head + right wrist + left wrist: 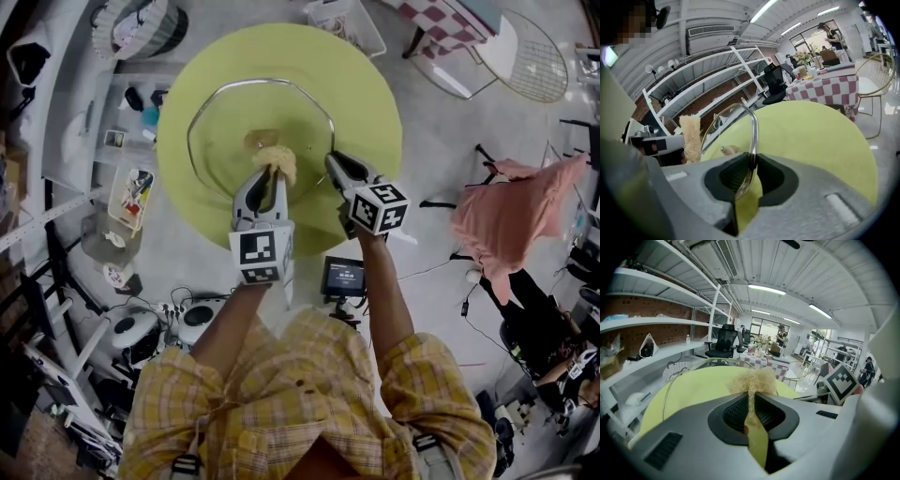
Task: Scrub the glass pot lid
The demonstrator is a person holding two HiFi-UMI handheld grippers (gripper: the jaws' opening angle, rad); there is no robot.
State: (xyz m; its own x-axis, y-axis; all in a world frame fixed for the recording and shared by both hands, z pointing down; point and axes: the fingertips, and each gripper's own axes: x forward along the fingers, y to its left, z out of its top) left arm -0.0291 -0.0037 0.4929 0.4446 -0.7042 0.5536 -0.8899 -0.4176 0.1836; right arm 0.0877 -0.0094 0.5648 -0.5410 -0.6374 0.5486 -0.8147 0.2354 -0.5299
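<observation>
Right gripper (335, 164) pinches the lid (223, 127) at 4 o'clock; left gripper (270, 180) grips the scrubber (278, 161), just 5 o'clock of the knob (262, 141).

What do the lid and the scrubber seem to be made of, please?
The lid looks like clear glass, as the yellow-green table shows through it. Its shiny, mirror-like rim is probably steel. The scrubber is pale tan with coarse, frayed fibres. It may be loofah or another plant fibre, but the look leaves this open.
</observation>
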